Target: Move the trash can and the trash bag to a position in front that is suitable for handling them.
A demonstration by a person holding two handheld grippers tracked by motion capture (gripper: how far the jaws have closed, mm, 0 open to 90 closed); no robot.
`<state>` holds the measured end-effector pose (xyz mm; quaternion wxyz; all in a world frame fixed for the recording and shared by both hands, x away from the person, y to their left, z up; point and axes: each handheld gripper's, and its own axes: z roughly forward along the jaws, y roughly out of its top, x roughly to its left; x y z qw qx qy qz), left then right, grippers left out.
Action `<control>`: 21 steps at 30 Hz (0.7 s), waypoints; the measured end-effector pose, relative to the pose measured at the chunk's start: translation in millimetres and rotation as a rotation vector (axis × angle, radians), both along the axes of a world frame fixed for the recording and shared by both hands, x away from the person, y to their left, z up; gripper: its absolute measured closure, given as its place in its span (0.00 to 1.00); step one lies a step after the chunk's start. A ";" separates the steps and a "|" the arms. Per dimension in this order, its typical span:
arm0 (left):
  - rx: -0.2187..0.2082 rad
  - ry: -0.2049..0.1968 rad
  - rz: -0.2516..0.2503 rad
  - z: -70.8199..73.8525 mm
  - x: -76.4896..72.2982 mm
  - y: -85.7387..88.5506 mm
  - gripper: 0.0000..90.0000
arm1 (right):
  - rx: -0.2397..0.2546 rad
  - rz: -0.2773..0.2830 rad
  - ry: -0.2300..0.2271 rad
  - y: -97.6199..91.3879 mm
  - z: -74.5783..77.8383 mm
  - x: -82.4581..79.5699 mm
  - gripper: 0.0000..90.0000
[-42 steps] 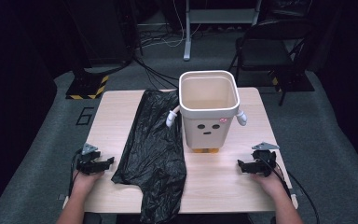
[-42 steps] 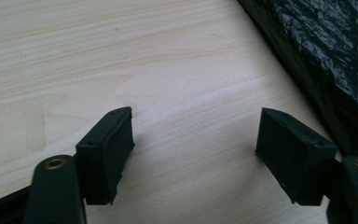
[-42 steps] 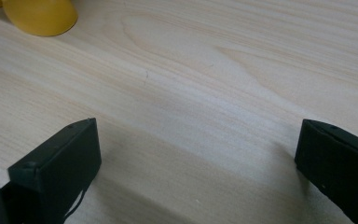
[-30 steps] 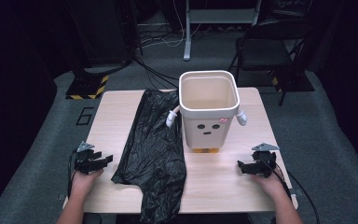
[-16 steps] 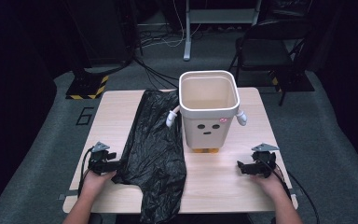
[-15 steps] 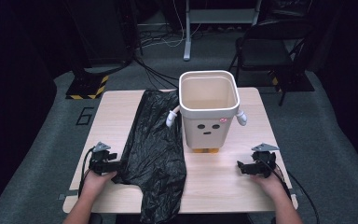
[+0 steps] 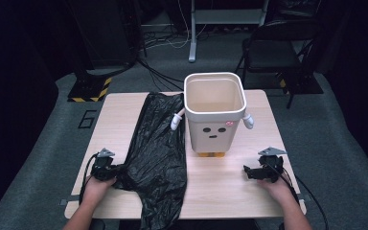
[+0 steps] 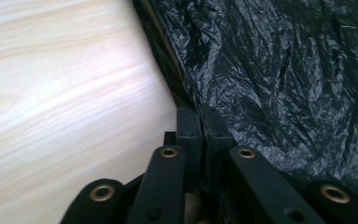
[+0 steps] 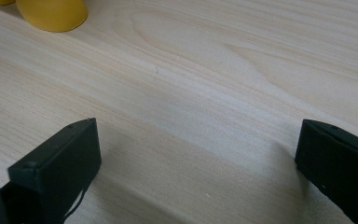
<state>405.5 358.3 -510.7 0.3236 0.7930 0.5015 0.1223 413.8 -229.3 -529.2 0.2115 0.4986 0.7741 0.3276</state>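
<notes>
Left hand-held gripper [image 8: 200, 122] clenched on near left edge of black bin bag [image 7: 158, 143]; jaws have just been closing, film pinched between them. Right hand-held gripper [image 9: 198, 161] released, jaws wide over bare worktop [image 7: 230, 182], nothing between.

Progress, judged: early. Bag grasped but flat on worktop, left of bin [image 7: 214, 112]; bin unlined. Left: lift, open, fit over rim.

Room: bag overhangs near worktop edge; open space front right.
</notes>
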 end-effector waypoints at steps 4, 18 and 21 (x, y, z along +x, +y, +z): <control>0.001 0.009 0.023 3.4 -1.7 11.1 0.99 | 0.001 0.004 0.002 0.0 0.1 0.2 0.00; -0.074 -0.059 0.106 18.4 -1.0 31.1 0.54 | -0.007 0.016 0.001 -0.3 0.0 -0.3 0.00; -0.092 -0.073 0.101 26.7 13.8 22.1 0.46 | -0.007 0.016 0.001 -0.3 0.0 -0.3 0.00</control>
